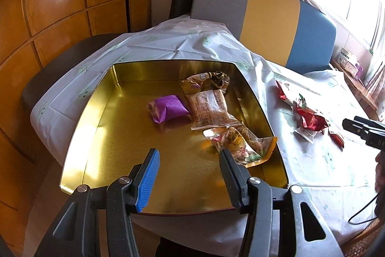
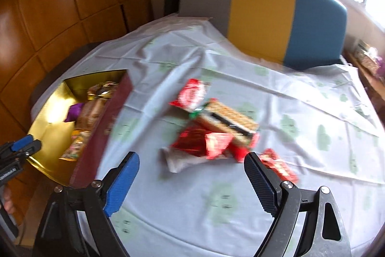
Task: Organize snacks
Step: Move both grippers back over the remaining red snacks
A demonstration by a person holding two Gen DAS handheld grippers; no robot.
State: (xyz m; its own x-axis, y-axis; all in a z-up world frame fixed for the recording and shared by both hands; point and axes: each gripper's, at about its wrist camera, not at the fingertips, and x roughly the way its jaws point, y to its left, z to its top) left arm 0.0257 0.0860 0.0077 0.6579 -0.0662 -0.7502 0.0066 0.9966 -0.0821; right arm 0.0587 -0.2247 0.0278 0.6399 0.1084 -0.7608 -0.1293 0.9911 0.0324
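Observation:
A gold tin box (image 1: pixel 101 117) sits at the table's left edge, holding a purple packet (image 1: pixel 168 107), a clear brown packet (image 1: pixel 209 110), a dark gold packet (image 1: pixel 207 81) and a nut packet (image 1: pixel 240 143). My left gripper (image 1: pixel 190 160) hovers open over the tin's near part, nothing between its fingers. On the cloth lies a heap of red packets (image 2: pixel 204 143) with a wafer pack (image 2: pixel 228 119) and one more red packet (image 2: pixel 279 165). My right gripper (image 2: pixel 192 172) stands wide open just short of that heap, empty. The tin (image 2: pixel 53 117) shows at the left in the right wrist view.
A pale tablecloth (image 2: pixel 240 196) with green prints covers the round table. A grey, yellow and blue chair back (image 1: pixel 272 16) stands behind it. Wooden cabinet doors (image 1: pixel 60 4) line the left wall. A curtain and window are at the right.

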